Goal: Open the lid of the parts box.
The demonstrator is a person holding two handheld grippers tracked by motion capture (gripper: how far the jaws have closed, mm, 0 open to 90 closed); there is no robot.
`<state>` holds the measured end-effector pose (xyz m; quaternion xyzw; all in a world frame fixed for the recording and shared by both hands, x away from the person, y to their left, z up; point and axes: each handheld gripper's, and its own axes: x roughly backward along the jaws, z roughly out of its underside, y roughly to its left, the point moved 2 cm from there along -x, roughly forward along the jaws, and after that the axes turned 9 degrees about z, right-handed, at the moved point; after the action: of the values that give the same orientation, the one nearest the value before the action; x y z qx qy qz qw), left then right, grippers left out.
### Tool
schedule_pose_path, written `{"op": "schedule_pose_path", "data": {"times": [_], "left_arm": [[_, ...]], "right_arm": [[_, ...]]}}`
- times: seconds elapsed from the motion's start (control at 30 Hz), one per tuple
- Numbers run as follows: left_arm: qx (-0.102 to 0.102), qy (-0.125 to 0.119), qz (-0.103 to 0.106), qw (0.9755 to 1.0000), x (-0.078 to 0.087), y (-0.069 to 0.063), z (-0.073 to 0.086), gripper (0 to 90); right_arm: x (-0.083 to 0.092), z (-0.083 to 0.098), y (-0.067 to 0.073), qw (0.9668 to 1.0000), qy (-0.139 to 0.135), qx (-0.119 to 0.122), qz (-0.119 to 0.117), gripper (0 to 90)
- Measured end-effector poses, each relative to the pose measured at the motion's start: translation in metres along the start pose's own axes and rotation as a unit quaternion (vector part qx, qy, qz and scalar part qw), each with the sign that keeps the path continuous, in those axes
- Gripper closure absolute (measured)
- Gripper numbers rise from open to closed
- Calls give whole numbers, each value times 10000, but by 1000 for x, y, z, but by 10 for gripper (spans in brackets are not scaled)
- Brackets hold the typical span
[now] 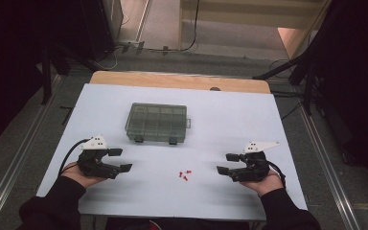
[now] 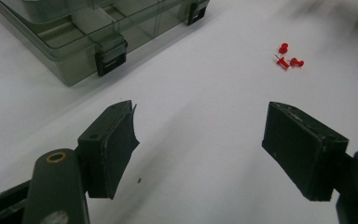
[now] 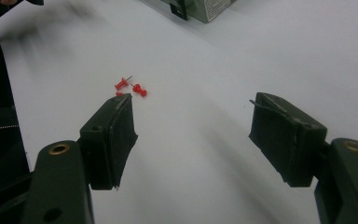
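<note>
A clear grey compartment box [image 1: 156,122] with its lid shut and two black latches lies at the middle of the white table [image 1: 249,115]. Three red push pins [image 1: 185,175] lie in a small cluster in front of it, between the two hands. My left gripper [image 1: 120,160] rests at the near left, jaws wide apart with nothing between them; its own view shows the box [image 2: 74,37] at upper left and the pins [image 2: 287,58] ahead. My right gripper [image 1: 227,163] rests at the near right, open and empty, with the pins [image 3: 130,87] just beyond its left jaw.
The white surface lies on a wooden tabletop [image 1: 182,79] whose far edge shows. Metal floor rails [image 1: 19,158] run along both sides, with dark stands and cables on the floor beyond. A corner of the box [image 3: 205,9] shows in the right gripper view.
</note>
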<state>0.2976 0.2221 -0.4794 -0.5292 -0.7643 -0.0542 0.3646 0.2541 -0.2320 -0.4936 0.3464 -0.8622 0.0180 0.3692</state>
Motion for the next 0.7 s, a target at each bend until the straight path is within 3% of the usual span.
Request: {"op": "schedule_pose_path", "data": {"times": [0.37,0.7], "left_arm": [[32,-63,-64,10000,3,4,1,246],[157,-173,-127,9996,4,12,1,246]], "right_arm": [[-4,-5,2,9998,-128,-138,-14,327],[-15,-13,5,9999,-151,-20,70,328]]}}
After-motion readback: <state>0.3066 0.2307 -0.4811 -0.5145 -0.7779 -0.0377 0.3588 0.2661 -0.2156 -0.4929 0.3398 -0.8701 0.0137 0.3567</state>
